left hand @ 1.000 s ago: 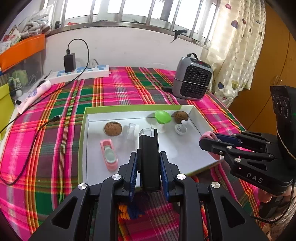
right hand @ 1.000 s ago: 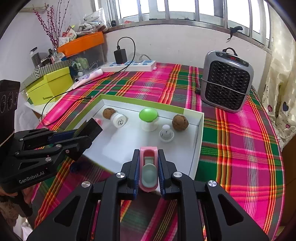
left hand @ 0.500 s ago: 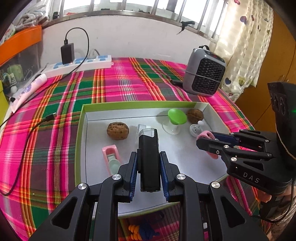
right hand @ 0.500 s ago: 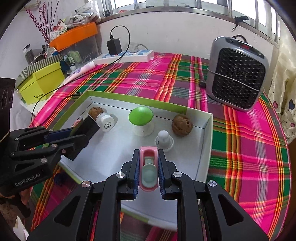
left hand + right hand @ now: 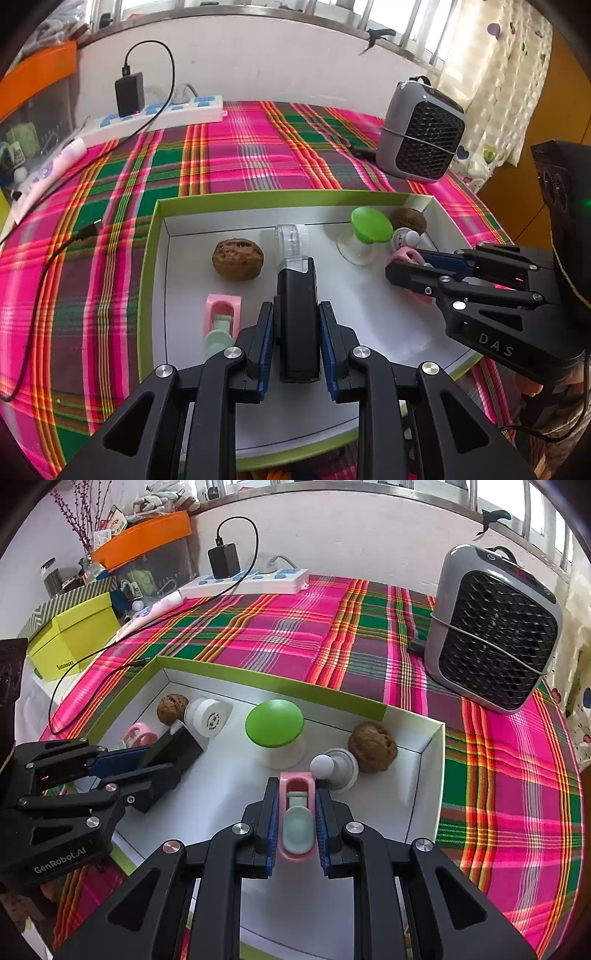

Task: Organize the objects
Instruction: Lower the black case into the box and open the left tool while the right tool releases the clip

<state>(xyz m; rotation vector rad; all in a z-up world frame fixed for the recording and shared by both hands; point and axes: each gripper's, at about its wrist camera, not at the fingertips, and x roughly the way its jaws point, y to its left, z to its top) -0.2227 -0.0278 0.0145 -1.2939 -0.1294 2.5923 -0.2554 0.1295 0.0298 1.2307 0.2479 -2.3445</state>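
Over the tray: both grippers hang above a shallow white tray (image 5: 162, 258) with a green rim, on plaid cloth (image 5: 240, 155).
Left side: wrinkled brown walnut (image 5: 238, 259) and a pink clip (image 5: 220, 321) lie on the smooth floor.
Left gripper (image 5: 296, 328): blue-padded fingers clamped on a smooth black block (image 5: 296, 325) with a clear tip.
Middle: bare white floor between the grippers.
Right gripper (image 5: 296, 821): pinching a glossy pink clip with mint insert (image 5: 296, 819).
Right corner: green-capped mushroom (image 5: 275, 723), white knob (image 5: 334, 766), second walnut (image 5: 373, 746) crowd the wall.
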